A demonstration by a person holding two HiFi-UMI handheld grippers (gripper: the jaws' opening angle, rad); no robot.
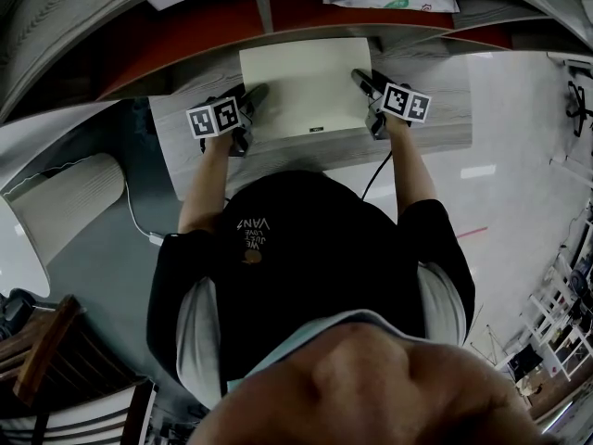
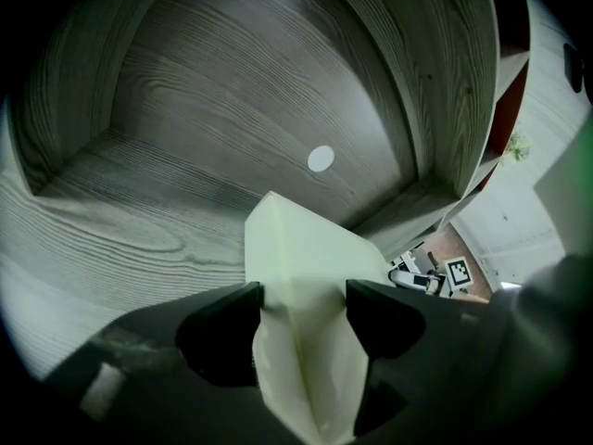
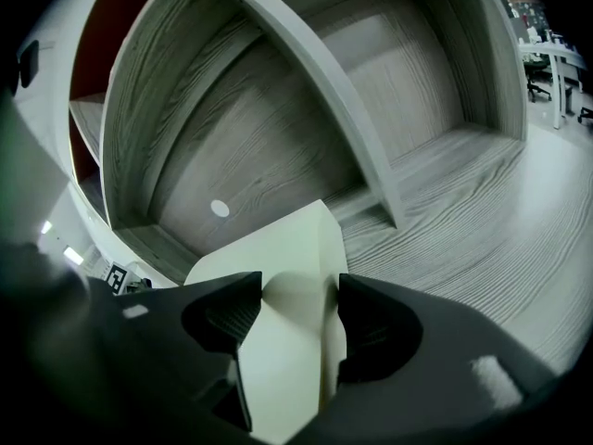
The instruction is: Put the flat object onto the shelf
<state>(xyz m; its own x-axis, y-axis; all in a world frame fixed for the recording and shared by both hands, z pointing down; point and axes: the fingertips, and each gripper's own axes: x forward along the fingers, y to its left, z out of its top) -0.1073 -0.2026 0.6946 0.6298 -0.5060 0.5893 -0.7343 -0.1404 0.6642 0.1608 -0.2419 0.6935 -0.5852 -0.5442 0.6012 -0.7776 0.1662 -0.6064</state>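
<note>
Flat object [image 1: 306, 86] broad face up, long axis crosswise, left gripper [image 1: 252, 96] to right gripper [image 1: 361, 80].

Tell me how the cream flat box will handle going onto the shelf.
The cream box is probably stiff: gripped at both sides, it shows no sag. Its smooth, plain faces might slip in the left claw and right claw.
</note>
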